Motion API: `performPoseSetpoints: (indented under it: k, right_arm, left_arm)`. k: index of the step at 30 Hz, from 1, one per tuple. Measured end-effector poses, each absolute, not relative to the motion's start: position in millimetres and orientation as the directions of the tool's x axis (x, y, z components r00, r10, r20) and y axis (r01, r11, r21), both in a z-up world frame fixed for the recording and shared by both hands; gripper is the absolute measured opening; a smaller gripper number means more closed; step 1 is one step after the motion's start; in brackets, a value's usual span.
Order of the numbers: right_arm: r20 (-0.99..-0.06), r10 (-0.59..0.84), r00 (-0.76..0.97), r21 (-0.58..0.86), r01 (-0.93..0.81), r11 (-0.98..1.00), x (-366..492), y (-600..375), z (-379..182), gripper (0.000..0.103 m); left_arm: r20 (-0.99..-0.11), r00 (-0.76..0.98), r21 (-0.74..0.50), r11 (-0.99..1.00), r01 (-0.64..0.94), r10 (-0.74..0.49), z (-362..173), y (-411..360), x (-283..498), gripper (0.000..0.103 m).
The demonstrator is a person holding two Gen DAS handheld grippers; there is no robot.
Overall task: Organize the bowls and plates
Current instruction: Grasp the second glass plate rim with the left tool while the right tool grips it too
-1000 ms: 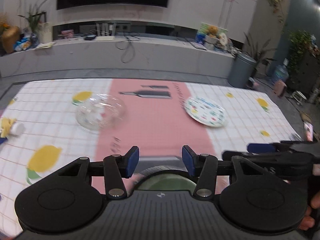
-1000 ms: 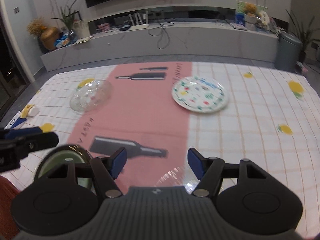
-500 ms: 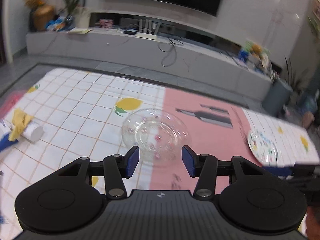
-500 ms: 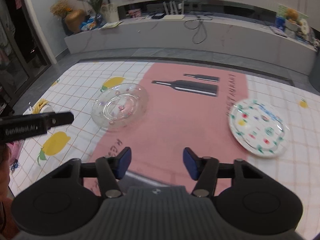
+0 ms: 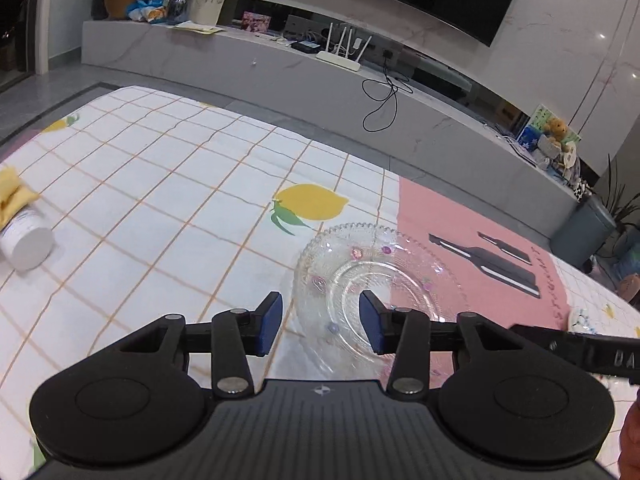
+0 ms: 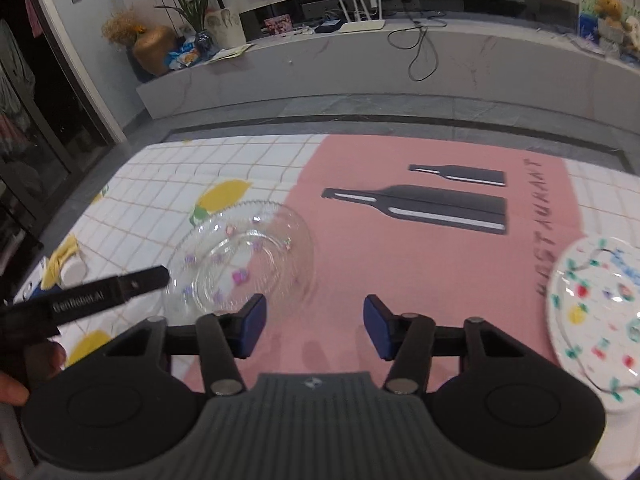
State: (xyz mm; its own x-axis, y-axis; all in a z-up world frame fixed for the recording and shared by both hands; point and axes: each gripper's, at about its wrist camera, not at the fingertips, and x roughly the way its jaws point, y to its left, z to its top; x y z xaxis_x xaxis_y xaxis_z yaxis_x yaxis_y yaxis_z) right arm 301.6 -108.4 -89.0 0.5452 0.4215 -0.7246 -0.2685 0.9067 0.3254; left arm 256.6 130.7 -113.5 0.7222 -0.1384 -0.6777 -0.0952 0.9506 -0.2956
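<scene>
A clear glass plate (image 5: 384, 276) with small pink and purple dots lies on the tablecloth where white check meets pink. My left gripper (image 5: 320, 322) hovers over its near left rim, which sits between the jaws; they are closing and the pads do not press on it. In the right wrist view the same glass plate (image 6: 244, 260) lies ahead to the left. A white plate with a coloured flower print (image 6: 600, 312) lies at the right. My right gripper (image 6: 314, 330) is over bare pink cloth, its jaws closing on nothing.
A white jar (image 5: 26, 240) with a yellow cloth lies at the table's left edge. The table's far edge (image 6: 360, 136) drops to a grey floor before a long TV bench (image 5: 280, 64). A grey bin (image 5: 584, 228) stands far right.
Both grippers have swung left and lower, toward the glass plate, which now looks much nearer. The green dish under the left gripper has left view. Both pairs of jaws stand narrower.
</scene>
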Motion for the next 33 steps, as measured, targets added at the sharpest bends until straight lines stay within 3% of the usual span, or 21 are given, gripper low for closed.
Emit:
performPoseSetpoints:
  k: [3, 15, 23, 33]
  right_arm:
    - [-0.720, 0.467, 0.513, 0.401, -0.242, 0.883, 318, -110, -102, 0.026]
    - [-0.707, 0.499, 0.501, 0.463, -0.206, 0.862, 342, -105, -128, 0.023]
    - [-0.712, 0.483, 0.509, 0.441, -0.211, 0.872, 345, -93, -130, 0.010]
    - [-0.727, 0.462, 0.508, 0.427, -0.193, 0.884, 343, -90, -126, 0.008]
  left_arm:
    - [-0.683, 0.719, -0.277, 0.957, -0.090, -0.130, -120, 132, 262, 0.038]
    - [-0.684, 0.712, -0.296, 0.952, -0.073, -0.158, -134, 134, 273, 0.023]
    - [-0.686, 0.712, -0.307, 0.947, -0.096, -0.150, -132, 135, 274, 0.019]
    - [-0.707, 0.692, -0.307, 0.944, -0.117, -0.144, -130, 135, 276, 0.016]
